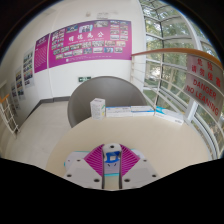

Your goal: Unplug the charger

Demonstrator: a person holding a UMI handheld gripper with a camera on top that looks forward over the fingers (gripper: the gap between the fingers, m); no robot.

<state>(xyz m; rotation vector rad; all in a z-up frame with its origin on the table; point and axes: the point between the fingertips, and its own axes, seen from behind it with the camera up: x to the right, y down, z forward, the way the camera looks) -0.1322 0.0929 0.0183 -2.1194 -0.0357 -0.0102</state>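
The gripper (111,163) is seen low over a pale round desk (60,135), its two fingers drawn close together with the pink pads (99,160) facing inward. Something small and blue-white, seemingly the charger (112,153), is pinched between the pads, pressed from both sides; its exact shape cannot be made out. The grip reads as clenched on it.

Beyond the fingers, toward 12 o'clock, a white box (98,108) is seen standing upright at the far edge of the desk, with a long white power strip (140,113) laid out from it toward 2 o'clock. A grey curved panel (100,92) rises behind both. Well apart, on the far wall at 11 o'clock, magenta posters (80,42) are hung in a row. At 2 to 3 o'clock, a glazed wall with red lettering (195,85) is seen.
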